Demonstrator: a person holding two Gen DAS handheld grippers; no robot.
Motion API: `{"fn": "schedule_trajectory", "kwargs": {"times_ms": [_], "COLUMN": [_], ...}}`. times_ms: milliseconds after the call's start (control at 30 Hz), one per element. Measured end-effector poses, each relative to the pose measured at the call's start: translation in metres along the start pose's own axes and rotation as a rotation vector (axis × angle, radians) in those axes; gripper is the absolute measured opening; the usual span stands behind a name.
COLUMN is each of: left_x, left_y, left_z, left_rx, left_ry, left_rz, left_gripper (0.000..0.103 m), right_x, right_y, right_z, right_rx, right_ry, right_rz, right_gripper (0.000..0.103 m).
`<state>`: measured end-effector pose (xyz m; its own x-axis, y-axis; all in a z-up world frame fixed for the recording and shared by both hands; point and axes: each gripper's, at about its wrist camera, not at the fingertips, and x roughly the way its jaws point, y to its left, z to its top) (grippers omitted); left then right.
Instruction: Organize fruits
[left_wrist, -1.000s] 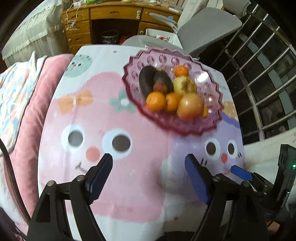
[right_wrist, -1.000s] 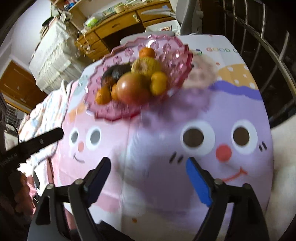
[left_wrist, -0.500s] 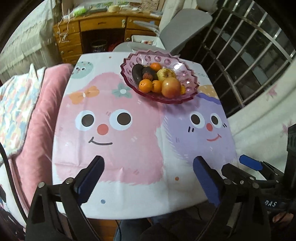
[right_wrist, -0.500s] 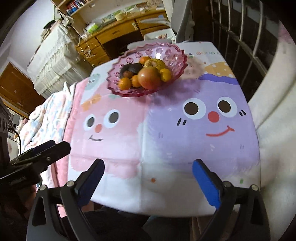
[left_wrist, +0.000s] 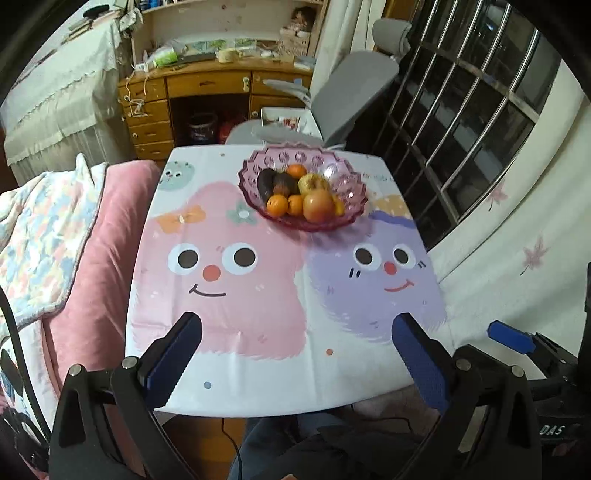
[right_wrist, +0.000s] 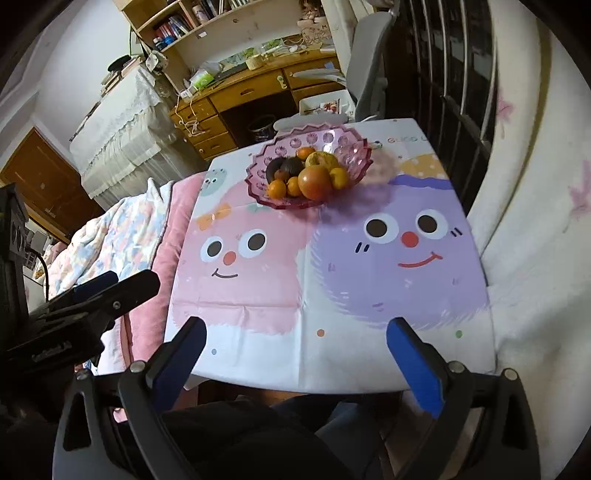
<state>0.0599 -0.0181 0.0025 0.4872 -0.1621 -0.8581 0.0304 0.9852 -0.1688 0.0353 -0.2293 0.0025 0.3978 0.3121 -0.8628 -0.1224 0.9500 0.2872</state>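
A pink glass fruit bowl (left_wrist: 351, 181) stands at the far side of the table, also in the right wrist view (right_wrist: 354, 147). It holds several oranges (left_wrist: 277, 205), a reddish apple (left_wrist: 318, 205), a yellow fruit (left_wrist: 310, 181) and dark avocados (left_wrist: 264, 182). My left gripper (left_wrist: 295, 350) is open and empty above the table's near edge. My right gripper (right_wrist: 295, 350) is open and empty, also over the near edge. Each gripper shows at the side of the other's view.
The table carries a cartoon-print cloth (left_wrist: 236, 295). A pink cushion and quilt (left_wrist: 92, 236) lie left of it. A grey chair (left_wrist: 354, 88) and wooden desk (left_wrist: 207, 85) stand behind. Window bars (left_wrist: 472, 110) and a white curtain are on the right.
Both grippers have pulled back and up from the bowl to the table's near edge. The bowl now looks smaller and farther away. Both stayed open.
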Motion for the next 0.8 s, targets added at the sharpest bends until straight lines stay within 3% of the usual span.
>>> {"fn": "schedule_trajectory", "kwargs": {"times_ms": [233,800], "left_x": [-0.002,-0.014], "left_y": [-0.010,-0.019], "left_z": [-0.015,-0.028], "left_rx": [-0.042,-0.026], "left_ry": [0.019,-0.049], "left_rz": [0.082,0.147], "left_gripper": [0.102,0.102], "right_x": [-0.024,-0.021], "right_y": [-0.003,0.012], "right_z": [-0.005,-0.020], "right_rx": [-0.026,-0.098], "right_ry": [-0.068,-0.103], "right_rz": [-0.018,-0.031], "right_gripper": [0.101,0.103]}}
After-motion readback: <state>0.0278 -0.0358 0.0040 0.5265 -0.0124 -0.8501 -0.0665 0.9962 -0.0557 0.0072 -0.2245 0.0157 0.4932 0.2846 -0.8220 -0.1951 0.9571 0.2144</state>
